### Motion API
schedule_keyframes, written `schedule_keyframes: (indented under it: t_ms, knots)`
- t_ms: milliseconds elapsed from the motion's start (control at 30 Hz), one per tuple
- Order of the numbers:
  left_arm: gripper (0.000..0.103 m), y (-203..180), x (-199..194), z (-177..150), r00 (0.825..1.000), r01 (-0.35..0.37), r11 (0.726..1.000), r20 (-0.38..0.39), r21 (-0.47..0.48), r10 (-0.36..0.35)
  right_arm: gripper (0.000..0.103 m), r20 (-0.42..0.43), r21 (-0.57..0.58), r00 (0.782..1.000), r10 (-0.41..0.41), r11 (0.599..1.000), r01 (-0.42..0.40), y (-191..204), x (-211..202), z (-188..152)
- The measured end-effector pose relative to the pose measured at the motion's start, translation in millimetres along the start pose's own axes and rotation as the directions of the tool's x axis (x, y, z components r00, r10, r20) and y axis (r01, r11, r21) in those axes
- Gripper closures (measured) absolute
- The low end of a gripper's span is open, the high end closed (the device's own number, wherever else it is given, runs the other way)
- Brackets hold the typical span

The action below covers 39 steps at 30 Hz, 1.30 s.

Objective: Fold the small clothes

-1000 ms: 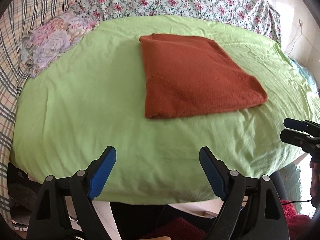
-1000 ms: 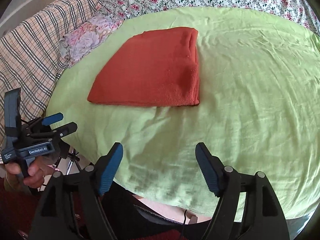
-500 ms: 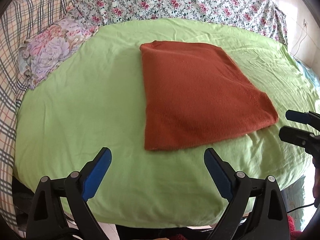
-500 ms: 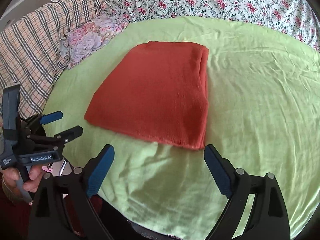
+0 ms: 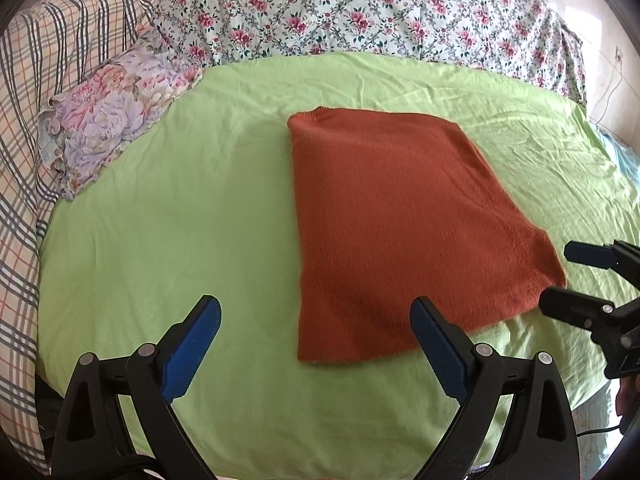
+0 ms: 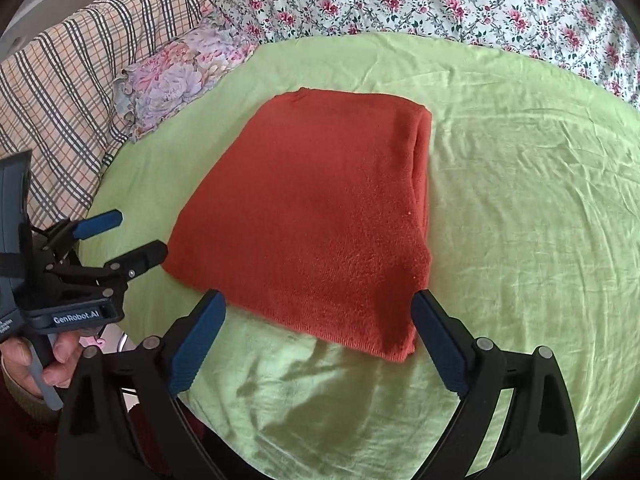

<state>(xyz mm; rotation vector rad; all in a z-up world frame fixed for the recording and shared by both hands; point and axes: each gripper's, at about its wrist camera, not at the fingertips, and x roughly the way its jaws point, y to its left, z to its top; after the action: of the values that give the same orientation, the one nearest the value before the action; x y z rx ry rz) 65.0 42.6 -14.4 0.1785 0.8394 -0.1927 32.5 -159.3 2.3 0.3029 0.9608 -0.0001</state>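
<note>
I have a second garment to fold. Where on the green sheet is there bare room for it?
Two bare patches on the green sheet: a wide one between the rust sweater and the floral pillow, another right of the sweater, running to the sheet's edge. The near edge is crowded by both open grippers.

The cloth (image 5: 404,236) is a plain rust-orange knit. Under it the sheet (image 5: 180,216) is plain light green. Behind, the cover (image 5: 360,12) is white with pink roses and dark green leaves in a lattice. The pillow (image 5: 116,120) carries large lilac and pink blooms. The blanket (image 5: 44,52) is cream, checked with dark grey and orange lines. Both the left tongs (image 5: 316,344) and the right tongs (image 6: 320,340) are black with blue pads (image 6: 198,344). The left tongs' body bears white lettering.
</note>
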Motion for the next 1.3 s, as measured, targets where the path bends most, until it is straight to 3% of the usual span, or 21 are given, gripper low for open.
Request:
schedule_keyframes:
  t_ms: [633,1300]
  knots:
    - [0.006,-4,18,9,0.997,-0.055,0.998,-0.053,0.019,0.056,0.008,-0.058,0.001,0.998,-0.009,1.0,0.009,-3,19,19]
    - [0.005,-14,21,24,0.997,-0.06,0.998,-0.042,0.022,0.061,0.007,-0.079,0.019,0.997,0.0,1.0,0.002,-8,33,37]
